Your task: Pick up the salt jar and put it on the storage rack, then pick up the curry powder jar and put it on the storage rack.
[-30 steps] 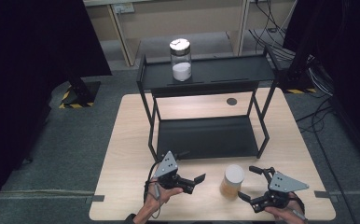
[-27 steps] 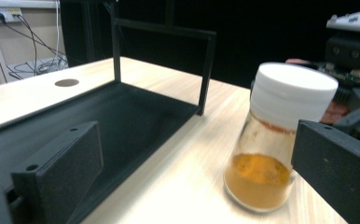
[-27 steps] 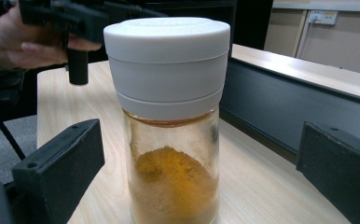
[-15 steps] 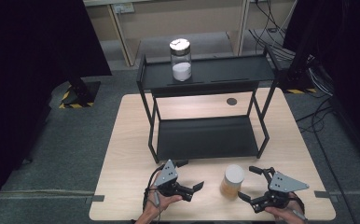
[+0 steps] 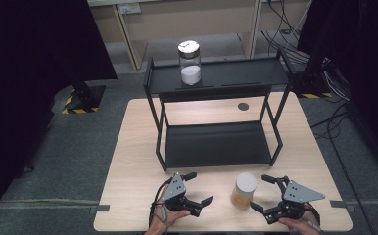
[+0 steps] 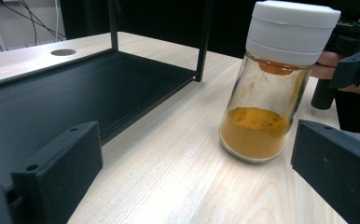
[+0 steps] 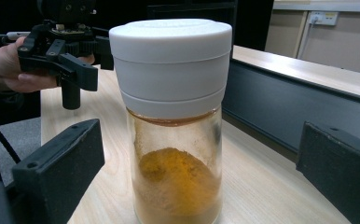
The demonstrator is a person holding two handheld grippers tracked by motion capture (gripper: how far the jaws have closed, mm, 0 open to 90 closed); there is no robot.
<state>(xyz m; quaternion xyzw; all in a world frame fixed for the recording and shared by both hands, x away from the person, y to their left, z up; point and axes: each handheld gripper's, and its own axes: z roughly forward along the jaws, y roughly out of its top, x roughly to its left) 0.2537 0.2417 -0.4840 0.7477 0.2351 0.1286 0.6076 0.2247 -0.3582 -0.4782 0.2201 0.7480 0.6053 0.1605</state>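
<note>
On the near edge of the table [image 5: 138, 147], 2 hand-held grippers flank a jar of orange powder [image 5: 243, 192].

Nearest the person, the left gripper [image 5: 197, 188] and the right gripper [image 5: 262, 194] both have their jaws spread wide and hold nothing; the jar stands upright on the wood between them, just beside the right gripper and a little apart from the left. From the right gripper view the jar [image 7: 176, 126] sits between that gripper's 2 jaws, touching neither, its white lid on and the powder filling the lower part. From the left gripper view the jar [image 6: 271, 88] stands ahead and to the right. Beyond it stands a black 2-tier shelf [image 5: 216, 144], and on its top tier rests a second jar [image 5: 190, 62] holding white powder.
</note>
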